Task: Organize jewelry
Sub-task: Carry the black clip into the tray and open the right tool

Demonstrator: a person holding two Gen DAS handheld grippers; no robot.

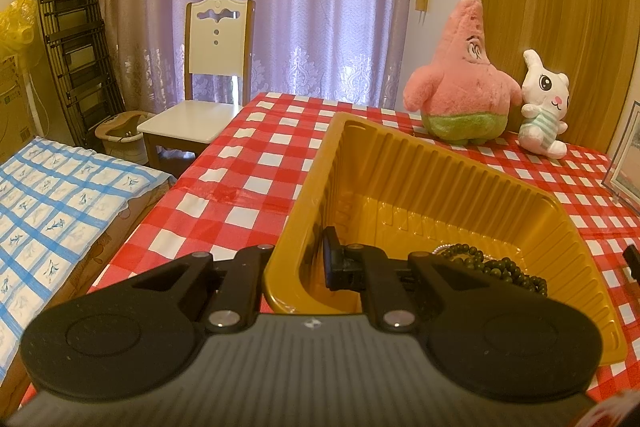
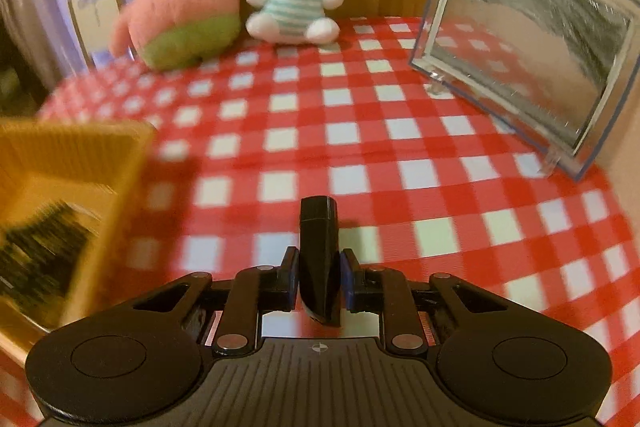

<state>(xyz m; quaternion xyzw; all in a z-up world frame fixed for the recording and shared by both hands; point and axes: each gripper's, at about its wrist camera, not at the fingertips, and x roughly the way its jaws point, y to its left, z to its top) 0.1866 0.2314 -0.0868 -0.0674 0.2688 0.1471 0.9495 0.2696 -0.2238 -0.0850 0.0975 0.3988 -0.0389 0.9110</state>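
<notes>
A golden plastic tray (image 1: pixel 440 155) rests on the red-checked tablecloth (image 1: pixel 248 163). My left gripper (image 1: pixel 308 261) is shut on the tray's near left wall. One finger (image 1: pixel 331 259) is inside the tray and the other is hidden outside it. Dark green beads (image 1: pixel 500 269) lie in the tray's near right corner. In the blurred right wrist view the tray (image 2: pixel 80 147) and beads (image 2: pixel 40 239) sit at the left. My right gripper (image 2: pixel 319 267) hovers over the cloth beside the tray, shut on a black oblong piece (image 2: pixel 318 227) that stands up between the blue pads.
A pink star plush (image 1: pixel 460 83) and a white rabbit plush (image 1: pixel 544 107) sit at the table's far edge. A clear standing frame (image 2: pixel 520 59) is at the right. A white chair (image 1: pixel 216 67) and a blue-checked bed (image 1: pixel 60 207) lie beyond the left edge.
</notes>
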